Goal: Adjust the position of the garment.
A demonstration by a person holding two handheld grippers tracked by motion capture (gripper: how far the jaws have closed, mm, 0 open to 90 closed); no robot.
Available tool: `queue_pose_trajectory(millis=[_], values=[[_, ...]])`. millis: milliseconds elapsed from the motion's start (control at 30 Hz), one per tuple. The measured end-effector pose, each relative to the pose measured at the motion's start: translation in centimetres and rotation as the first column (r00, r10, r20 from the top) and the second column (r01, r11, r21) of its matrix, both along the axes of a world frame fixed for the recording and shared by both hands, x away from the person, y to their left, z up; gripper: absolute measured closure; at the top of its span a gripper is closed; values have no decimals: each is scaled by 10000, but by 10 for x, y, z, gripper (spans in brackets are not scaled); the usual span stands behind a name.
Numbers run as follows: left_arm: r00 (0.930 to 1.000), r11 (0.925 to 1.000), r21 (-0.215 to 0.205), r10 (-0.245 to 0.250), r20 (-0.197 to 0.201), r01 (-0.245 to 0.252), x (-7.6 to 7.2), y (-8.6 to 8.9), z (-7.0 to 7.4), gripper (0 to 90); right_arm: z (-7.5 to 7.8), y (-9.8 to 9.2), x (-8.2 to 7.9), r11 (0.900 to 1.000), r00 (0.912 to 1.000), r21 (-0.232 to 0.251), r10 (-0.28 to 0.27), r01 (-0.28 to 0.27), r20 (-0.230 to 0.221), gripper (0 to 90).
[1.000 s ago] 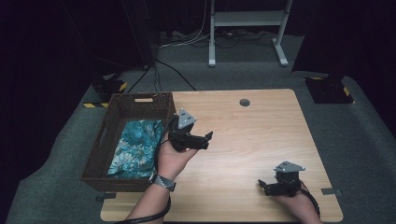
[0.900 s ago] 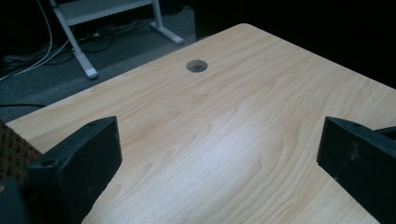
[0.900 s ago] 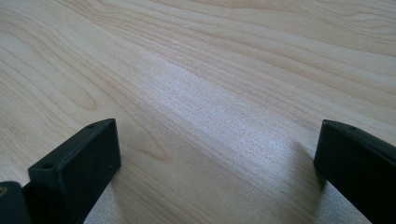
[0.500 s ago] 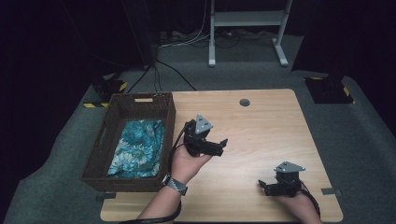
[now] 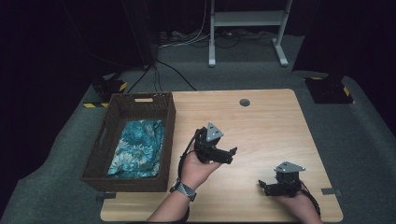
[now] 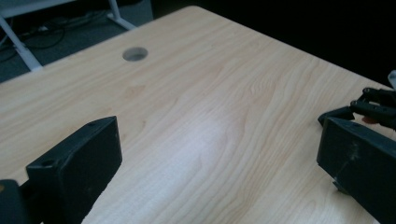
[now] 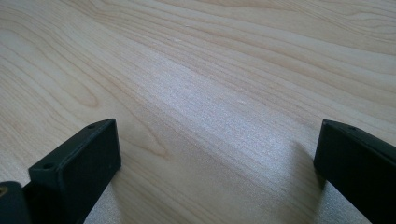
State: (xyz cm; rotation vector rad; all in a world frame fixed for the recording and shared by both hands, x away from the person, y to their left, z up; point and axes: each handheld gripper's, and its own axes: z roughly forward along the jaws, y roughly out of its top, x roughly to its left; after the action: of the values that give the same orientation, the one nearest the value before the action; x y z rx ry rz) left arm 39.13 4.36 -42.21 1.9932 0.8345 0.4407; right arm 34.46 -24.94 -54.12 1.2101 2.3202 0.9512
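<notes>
A folded teal floral cloth (image 5: 136,148) lies in a wicker basket (image 5: 169,122) at the counter's (image 5: 261,121) left, apparently stowed. Both claws gape empty: left claw (image 5: 229,155) hovers mid-counter (clear of the basket), right claw (image 5: 264,186) rests near-right.

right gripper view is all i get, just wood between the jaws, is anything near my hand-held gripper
Observer: No. The right hand-held gripper sits low at the table's near right corner, jaws open, bare wood around it.
Operator: where's the other one
Observer: The left hand-held gripper is above mid-table, open, holding nothing.
Operator: any cloth around
Observer: A teal floral cloth lies inside the wicker basket at the table's left edge.
</notes>
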Motion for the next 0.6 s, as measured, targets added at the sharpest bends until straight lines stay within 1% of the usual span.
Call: queue_pose_trajectory(millis=[100,167,200,267,333,433,533,600], values=[[9998,9997,155,-167,-119,169,-1,-6,-14,0,0,0,0,10000,10000,-6,37,-37,6,6],[9992,9995,188,-254,-321,261,-2,-9,-24,0,0,0,0,10000,10000,-2,64,-64,2,6],[9986,9994,214,-274,-446,283,-2,-11,-31,0,0,0,0,10000,10000,4,73,-73,1,7],[9980,9994,224,-262,-573,275,-3,-12,-41,0,0,0,0,10000,10000,3,79,-79,1,6],[9969,9992,329,-213,-757,238,-4,-13,-53,0,0,0,0,10000,10000,6,88,-88,-12,5],[9962,9975,666,-181,-855,238,-6,-14,-69,0,0,0,0,9999,9999,8,108,-108,-19,5],[9937,9953,937,-155,-1108,259,-7,-15,-84,0,0,0,1,9999,9999,-3,120,-120,-9,5],[9923,9935,1105,-128,-1235,266,-7,-16,-91,0,0,1,1,9999,9999,-3,115,-115,-12,5]])
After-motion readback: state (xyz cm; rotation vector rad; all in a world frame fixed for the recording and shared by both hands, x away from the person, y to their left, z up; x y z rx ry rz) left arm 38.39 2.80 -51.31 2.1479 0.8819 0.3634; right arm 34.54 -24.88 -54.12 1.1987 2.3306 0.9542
